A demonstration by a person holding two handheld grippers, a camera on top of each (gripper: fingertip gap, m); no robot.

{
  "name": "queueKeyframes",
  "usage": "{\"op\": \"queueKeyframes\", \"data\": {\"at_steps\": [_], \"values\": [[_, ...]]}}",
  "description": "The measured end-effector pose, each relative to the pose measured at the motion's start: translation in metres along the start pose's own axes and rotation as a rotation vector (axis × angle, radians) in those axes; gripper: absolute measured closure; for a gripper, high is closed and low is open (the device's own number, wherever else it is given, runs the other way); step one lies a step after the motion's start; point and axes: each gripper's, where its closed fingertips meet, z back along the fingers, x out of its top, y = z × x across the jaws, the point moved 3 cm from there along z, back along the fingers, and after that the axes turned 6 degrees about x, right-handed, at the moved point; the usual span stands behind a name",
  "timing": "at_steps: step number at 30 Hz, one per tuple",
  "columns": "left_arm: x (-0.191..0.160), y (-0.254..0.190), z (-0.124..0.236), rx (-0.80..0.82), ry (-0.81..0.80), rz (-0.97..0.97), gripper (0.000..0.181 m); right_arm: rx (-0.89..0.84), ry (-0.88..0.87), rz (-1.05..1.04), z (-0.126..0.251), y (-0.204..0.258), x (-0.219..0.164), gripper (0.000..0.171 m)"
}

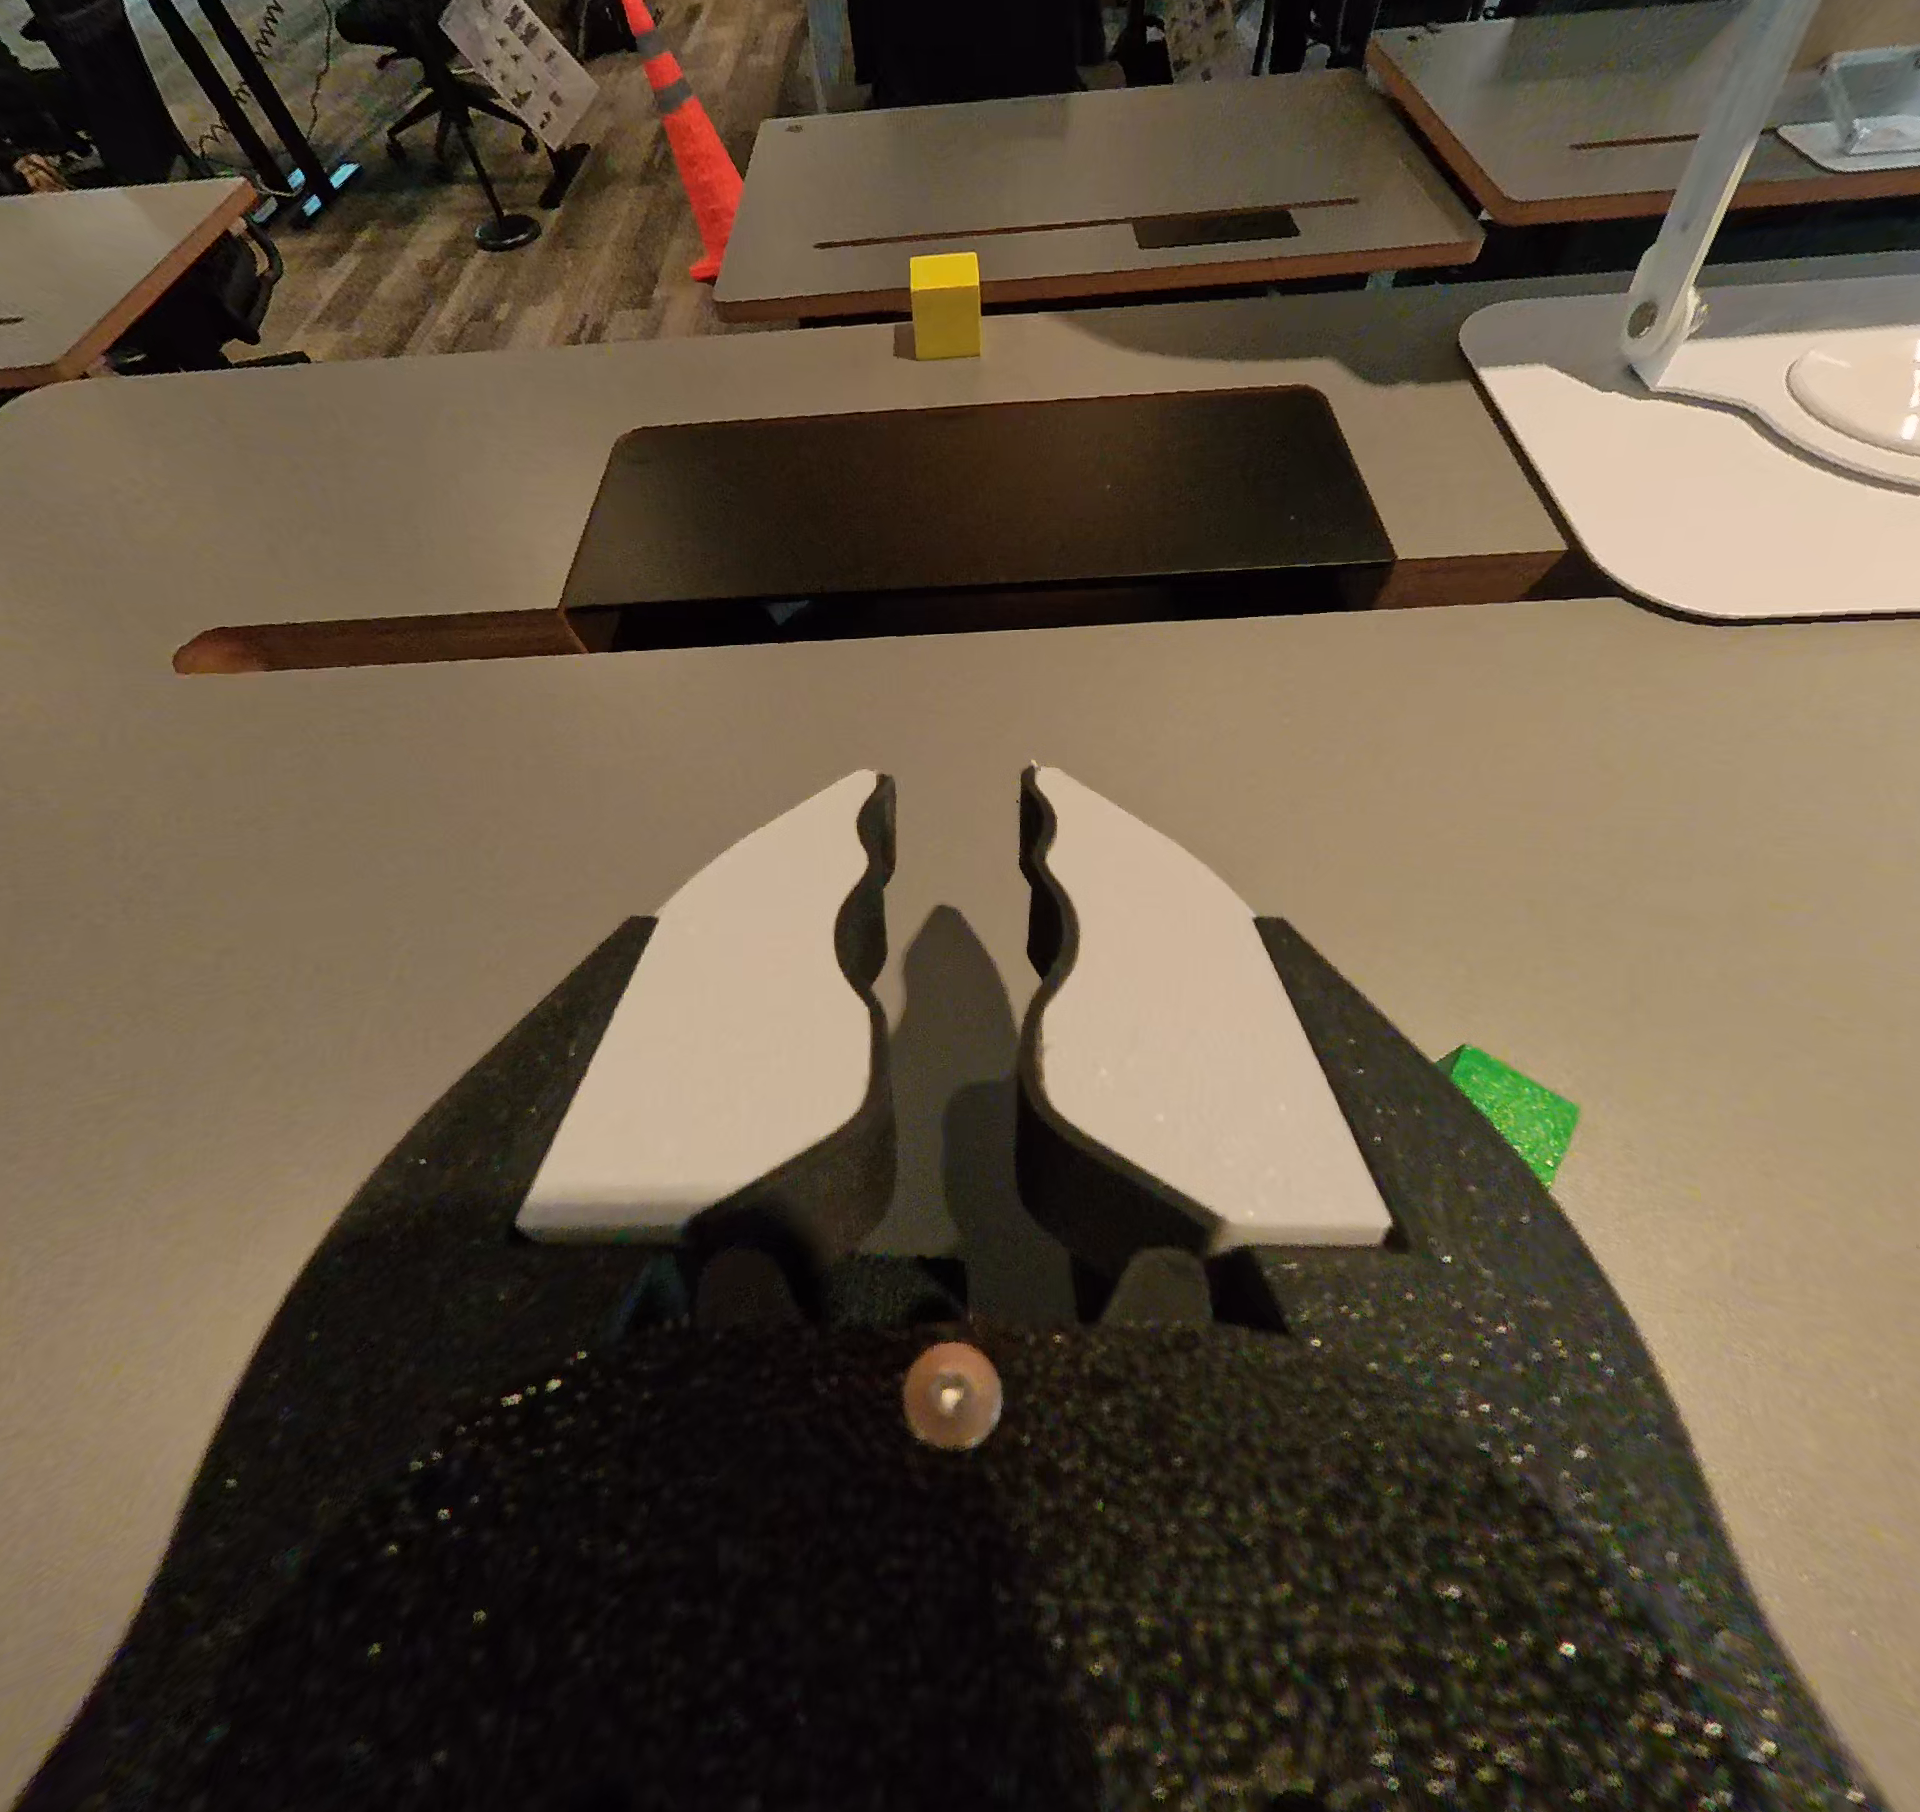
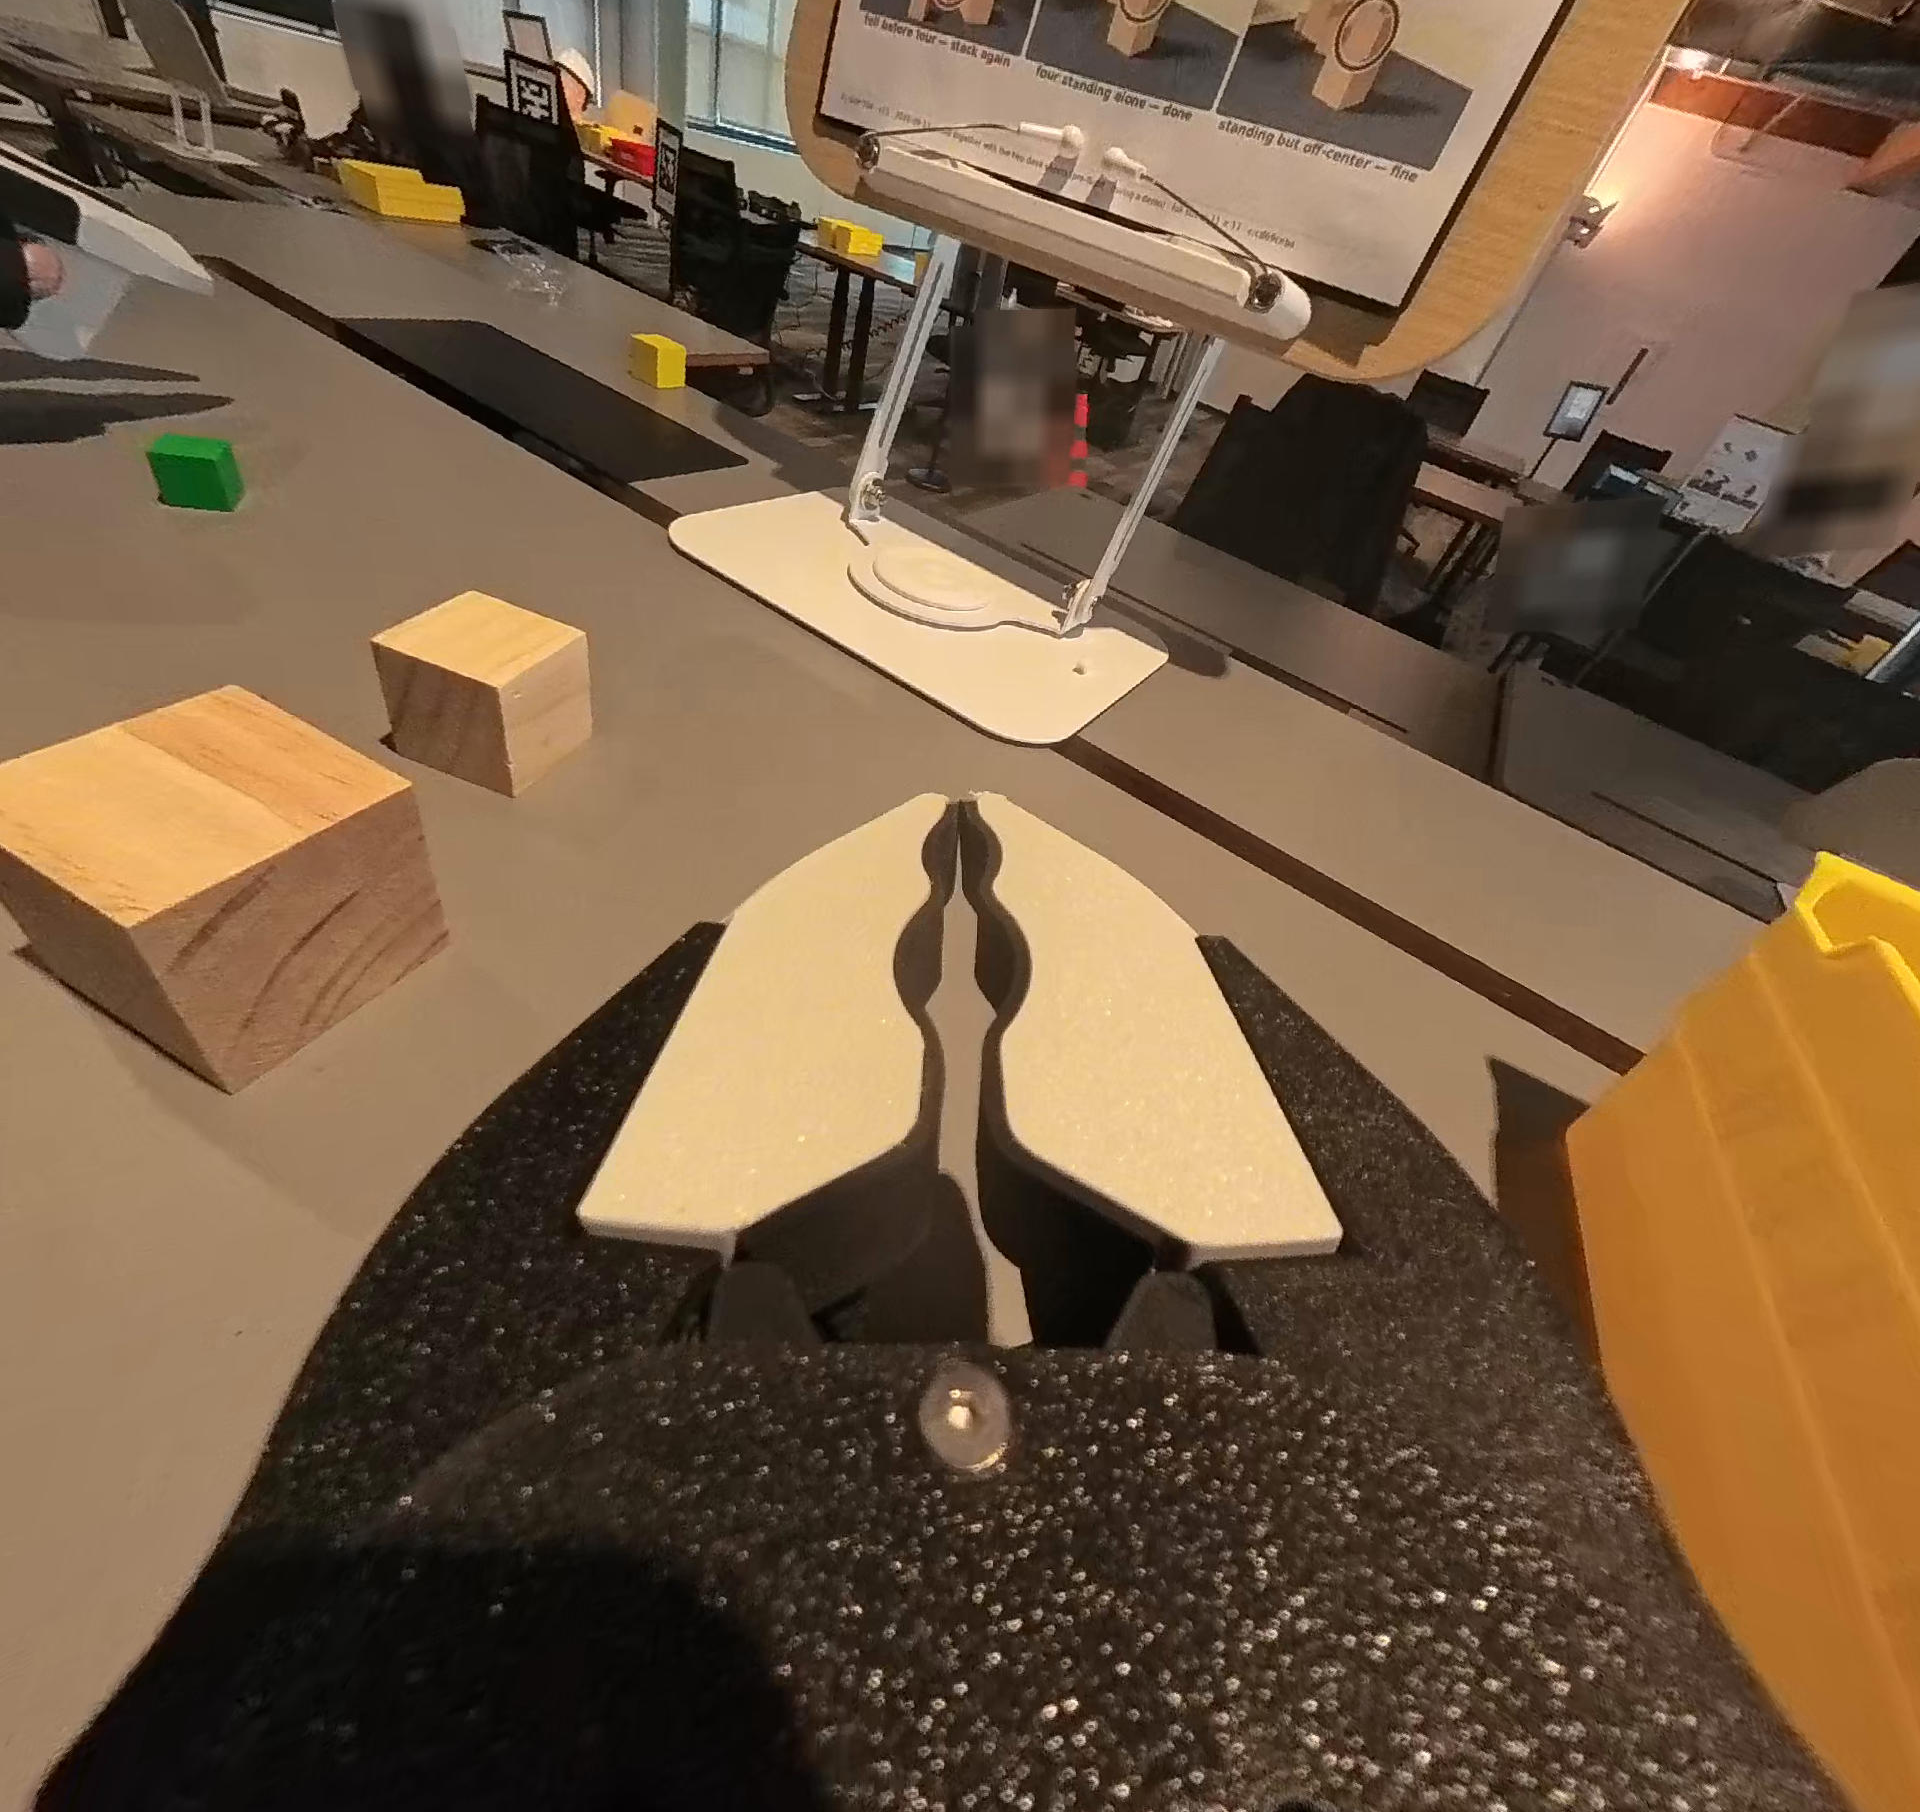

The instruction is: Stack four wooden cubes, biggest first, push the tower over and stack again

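On a grey office desk (image 2: 727,827), the big wooden cube (image 2: 208,869) and a smaller cube (image 2: 483,687) sit apart, left of the clenched, empty right gripper (image 2: 961,806), the nearer; the left gripper (image 1: 956,775) gapes empty.

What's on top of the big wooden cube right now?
Nothing: the top of the big wooden cube is bare. The smaller cube sits apart on the table. What its underside rests on is hidden.

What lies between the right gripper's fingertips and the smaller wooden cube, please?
Only bare grey table shows between the right gripper and the smaller wooden cube, in the right wrist view; the gripper is shut and empty.
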Motion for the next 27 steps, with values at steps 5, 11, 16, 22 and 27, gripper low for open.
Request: {"op": "queueKeyframes", "data": {"at_steps": [5,11,16,22,27], "values": [[-0.002,-0.003,-0.002,-0.023,0.023,-0.011,0.158,0.005,0.01,0.006,-0.001,0.001,-0.001,0.171],[-0.008,-0.017,-0.009,-0.116,0.085,-0.082,0.156,0.013,0.019,0.025,-0.002,0.004,-0.001,0.171],[-0.001,-0.026,-0.016,-0.143,0.044,-0.168,0.154,0.02,0.037,0.048,-0.004,0.007,-0.003,0.171],[0.045,-0.017,-0.056,-0.026,-0.178,-0.157,0.142,0.018,0.053,0.096,-0.006,0.012,-0.004,0.171],[0.075,-0.007,-0.122,0.019,-0.169,-0.129,0.127,0.03,0.059,0.107,-0.007,0.014,-0.005,0.171]]}}
